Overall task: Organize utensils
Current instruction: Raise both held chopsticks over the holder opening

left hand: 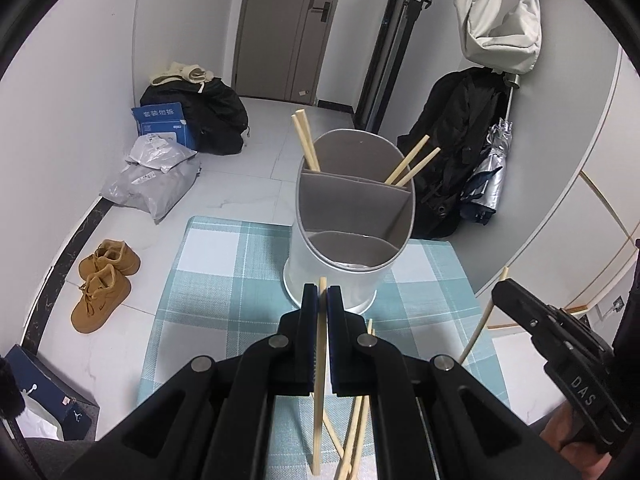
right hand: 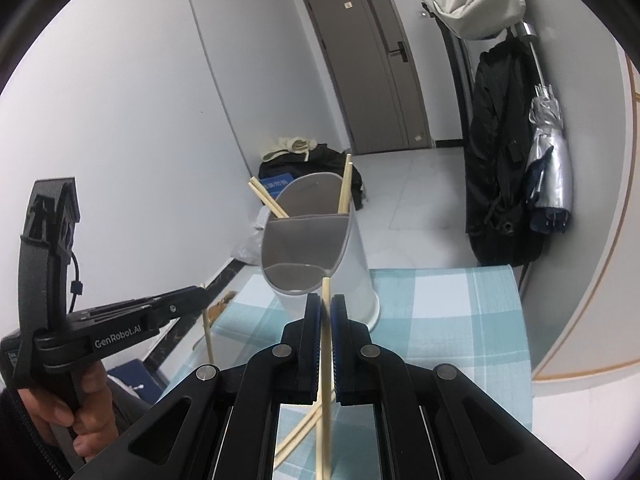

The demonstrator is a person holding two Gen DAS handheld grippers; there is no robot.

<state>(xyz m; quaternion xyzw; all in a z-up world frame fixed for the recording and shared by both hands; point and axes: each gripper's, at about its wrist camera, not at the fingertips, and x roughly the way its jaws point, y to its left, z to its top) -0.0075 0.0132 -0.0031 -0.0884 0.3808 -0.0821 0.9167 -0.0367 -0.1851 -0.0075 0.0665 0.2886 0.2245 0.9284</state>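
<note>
A grey-and-white utensil holder (left hand: 316, 268) (right hand: 356, 264) with divided compartments stands on the teal checked mat (left hand: 224, 280). Its far compartment has two chopsticks (left hand: 306, 140) leaning left and two more (left hand: 416, 160) leaning right. My left gripper (left hand: 322, 292) is shut on one upright chopstick (left hand: 320, 344) just in front of the holder. The right gripper (right hand: 326, 300) is likewise shut on a chopstick (right hand: 327, 344), close to the holder's near rim. Each gripper shows in the other's view: the right gripper (left hand: 500, 288), the left gripper (right hand: 202, 292). Loose chopsticks (left hand: 356, 432) (right hand: 300, 432) lie crossed on the mat below.
A hand (right hand: 80, 412) holds the left gripper's handle. On the floor left of the table are brown shoes (left hand: 104, 284), grey parcels (left hand: 156, 176) and a black bag (left hand: 216, 116). A black coat (left hand: 460, 152) and a folded umbrella (left hand: 488, 176) hang at right.
</note>
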